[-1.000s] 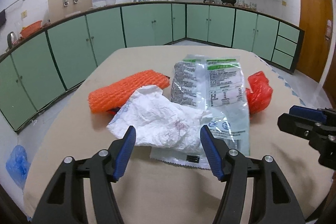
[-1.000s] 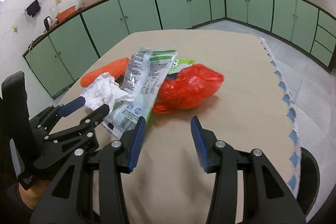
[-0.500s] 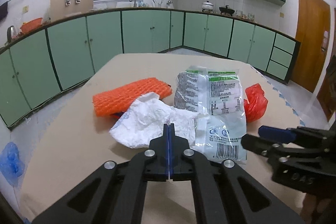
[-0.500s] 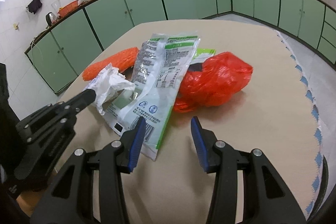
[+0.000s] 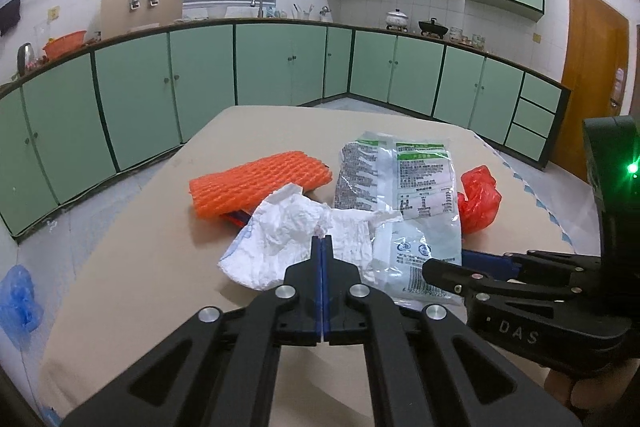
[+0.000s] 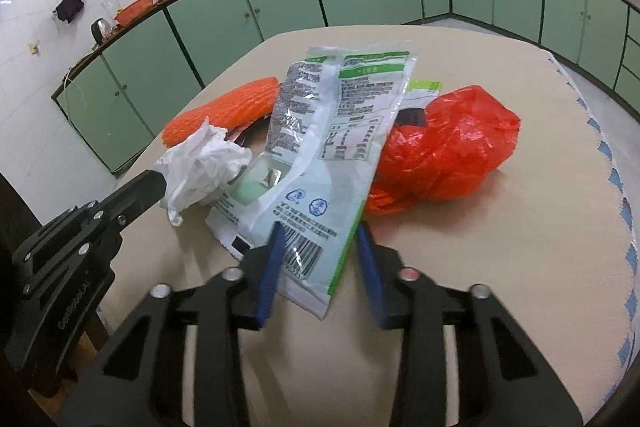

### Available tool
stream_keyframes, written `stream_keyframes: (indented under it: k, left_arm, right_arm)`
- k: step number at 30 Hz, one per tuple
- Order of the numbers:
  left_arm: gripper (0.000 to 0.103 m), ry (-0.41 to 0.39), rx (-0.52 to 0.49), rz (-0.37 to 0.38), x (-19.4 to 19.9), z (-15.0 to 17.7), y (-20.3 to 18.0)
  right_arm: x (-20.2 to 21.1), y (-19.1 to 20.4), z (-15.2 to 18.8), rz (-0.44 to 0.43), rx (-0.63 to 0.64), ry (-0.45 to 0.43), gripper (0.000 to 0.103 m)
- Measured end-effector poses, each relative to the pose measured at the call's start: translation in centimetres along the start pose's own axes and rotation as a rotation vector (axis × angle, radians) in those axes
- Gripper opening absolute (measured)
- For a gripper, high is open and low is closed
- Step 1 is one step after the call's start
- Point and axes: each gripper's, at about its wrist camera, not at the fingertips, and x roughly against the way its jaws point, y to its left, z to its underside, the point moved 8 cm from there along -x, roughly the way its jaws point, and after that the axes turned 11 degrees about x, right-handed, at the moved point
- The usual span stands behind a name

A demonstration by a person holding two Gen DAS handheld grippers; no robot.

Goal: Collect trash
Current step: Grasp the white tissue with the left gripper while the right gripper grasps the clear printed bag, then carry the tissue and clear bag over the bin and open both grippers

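A pile of trash lies on the beige table (image 5: 132, 247). My left gripper (image 5: 321, 241) is shut on the crumpled white paper (image 5: 288, 239), pinching its near edge; the paper also shows in the right wrist view (image 6: 200, 163). My right gripper (image 6: 320, 251) is open, its fingers either side of the near end of the clear green-and-white plastic package (image 6: 320, 147), also in the left wrist view (image 5: 416, 203). An orange foam net (image 5: 256, 181) lies at the left, a red plastic bag (image 6: 448, 147) at the right.
Green kitchen cabinets (image 5: 280, 67) run around the room behind the table. A blue bag (image 5: 18, 303) lies on the floor at the left. A brown door (image 5: 592, 87) stands at the right. The table's right edge has a blue-patterned trim (image 6: 624, 187).
My left gripper closed on the white paper and lifted it slightly. My right gripper moved forward to the clear package, its fingers now around the package's near end.
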Motion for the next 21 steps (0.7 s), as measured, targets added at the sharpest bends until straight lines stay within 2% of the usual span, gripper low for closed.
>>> stream_keyframes:
  k: [1, 3, 7, 16, 21]
  left_arm:
    - [0.000, -0.001, 0.003, 0.000, 0.0, 0.0, 0.0]
    - [0.000, -0.004, 0.002, 0.000, 0.2, -0.1, 0.0]
    - [0.000, -0.018, -0.001, 0.003, 1.2, -0.6, -0.3]
    - [0.000, -0.078, -0.008, 0.020, 5.7, -2.4, -1.5]
    - [0.000, -0.092, -0.018, 0.060, 7.7, -2.8, -3.6]
  right_arm:
    - [0.0, 0.0, -0.1, -0.003, 0.002, -0.003, 0.013]
    - [0.4, 0.1, -0.2, -0.010, 0.009, -0.014, 0.008]
    - [1.8, 0.2, -0.7, -0.014, 0.016, -0.050, 0.004]
    - [7.4, -0.2, -1.9, -0.002, 0.023, -0.132, 0.001]
    - [11.4, -1.8, -1.4, 0.030, 0.014, -0.172, 0.001]
